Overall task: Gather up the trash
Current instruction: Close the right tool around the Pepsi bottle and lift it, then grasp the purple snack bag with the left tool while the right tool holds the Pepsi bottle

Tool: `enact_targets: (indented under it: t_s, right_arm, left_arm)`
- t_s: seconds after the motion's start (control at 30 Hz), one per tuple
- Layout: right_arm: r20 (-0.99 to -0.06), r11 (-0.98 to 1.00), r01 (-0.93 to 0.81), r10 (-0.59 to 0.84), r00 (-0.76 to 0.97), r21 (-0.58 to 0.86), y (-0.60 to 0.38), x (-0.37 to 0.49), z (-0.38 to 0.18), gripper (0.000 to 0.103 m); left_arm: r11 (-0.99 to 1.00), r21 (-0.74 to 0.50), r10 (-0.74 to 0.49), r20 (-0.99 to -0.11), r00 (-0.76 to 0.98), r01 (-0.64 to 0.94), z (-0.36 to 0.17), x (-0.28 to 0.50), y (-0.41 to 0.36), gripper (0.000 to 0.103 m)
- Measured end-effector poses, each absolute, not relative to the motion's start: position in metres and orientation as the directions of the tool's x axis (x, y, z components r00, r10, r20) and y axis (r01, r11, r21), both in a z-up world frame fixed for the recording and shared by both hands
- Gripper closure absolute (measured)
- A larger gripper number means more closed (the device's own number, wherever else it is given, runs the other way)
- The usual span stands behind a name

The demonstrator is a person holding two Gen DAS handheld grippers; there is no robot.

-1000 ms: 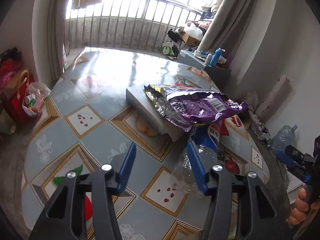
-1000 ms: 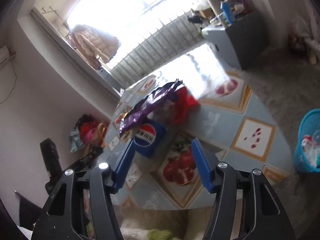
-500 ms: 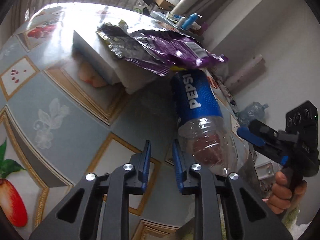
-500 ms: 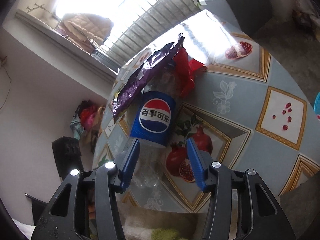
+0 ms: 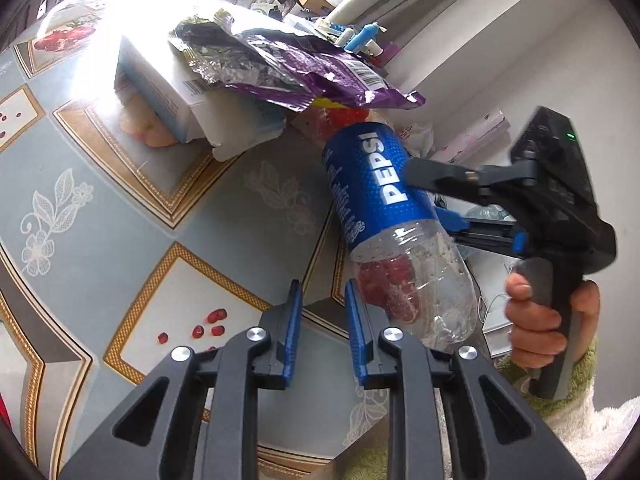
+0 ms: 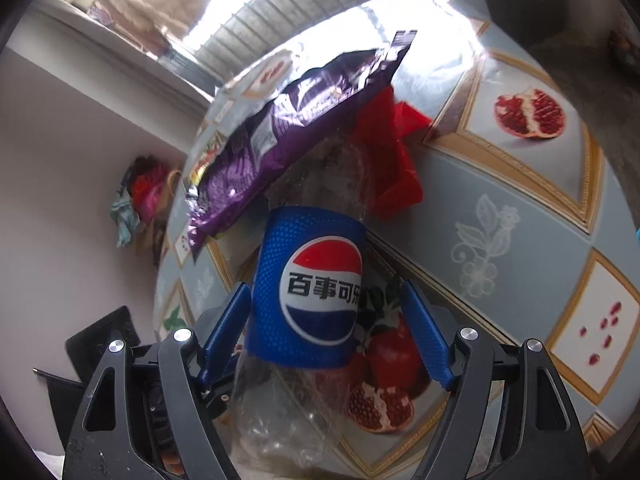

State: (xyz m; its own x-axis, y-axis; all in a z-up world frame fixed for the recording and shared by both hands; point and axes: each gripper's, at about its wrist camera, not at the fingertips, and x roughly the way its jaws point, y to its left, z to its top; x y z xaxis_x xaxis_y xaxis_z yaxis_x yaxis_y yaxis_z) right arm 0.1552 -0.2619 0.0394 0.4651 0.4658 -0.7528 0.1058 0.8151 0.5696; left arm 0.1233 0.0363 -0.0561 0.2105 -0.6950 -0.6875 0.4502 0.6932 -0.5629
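Observation:
A clear Pepsi bottle (image 5: pixel 372 184) with a blue label lies on the patterned table (image 5: pixel 120 200), its neck under a purple snack bag (image 5: pixel 320 76). In the right wrist view the bottle (image 6: pixel 308 280) lies between the fingers of my right gripper (image 6: pixel 325 288). Its jaws are opening: the left pad is against the label and the right pad stands clear. From the left wrist view the right gripper (image 5: pixel 432 200) straddles the label. My left gripper (image 5: pixel 320 292) hovers beside the bottle's base, with a narrow gap and nothing in it.
The snack bag (image 6: pixel 288 128) rests on a white carton (image 5: pixel 168 84). A red wrapper (image 6: pixel 396 160) lies behind the bottle. A hand (image 5: pixel 532 320) grips the right tool near the table's edge. Bags sit on the floor by the wall (image 6: pixel 140 196).
My left gripper narrowed and dipped toward the table beside the bottle's base. My right gripper moved in until the bottle lay between its fingers, then its jaws widened.

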Motion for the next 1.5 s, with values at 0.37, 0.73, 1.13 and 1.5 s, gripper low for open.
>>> enact_targets:
  t_s: [0.37, 0.73, 1.13, 1.5]
  right_arm:
    - [-0.731, 0.769, 0.102, 0.546, 0.41, 0.632, -0.248, 0.167, 0.028, 0.035]
    - [-0.764, 0.812, 0.122, 0.47, 0.442, 0.571, -0.255, 0.155, 0.032, 0.046]
    - [-0.77, 0.82, 0.167, 0.417, 0.482, 0.548, -0.27, 0.136, 0.034, 0.046]
    - [-0.735, 0.787, 0.16, 0.454, 0.503, 0.596, -0.291, 0.129, 0.03, 0.046]
  left_arm:
    - [0.708, -0.531, -0.683, -0.683, 0.259, 0.466, -0.048, 0.117, 0.042, 0.082]
    - [0.743, -0.39, -0.634, -0.671, 0.384, 0.544, -0.018, 0.111, 0.029, 0.082]
    - [0.775, 0.03, -0.486, -0.609, 0.627, 0.631, 0.015, 0.109, -0.016, 0.057]
    - [0.607, 0.558, -0.283, -0.514, 0.81, 0.566, -0.022, 0.135, -0.079, 0.055]
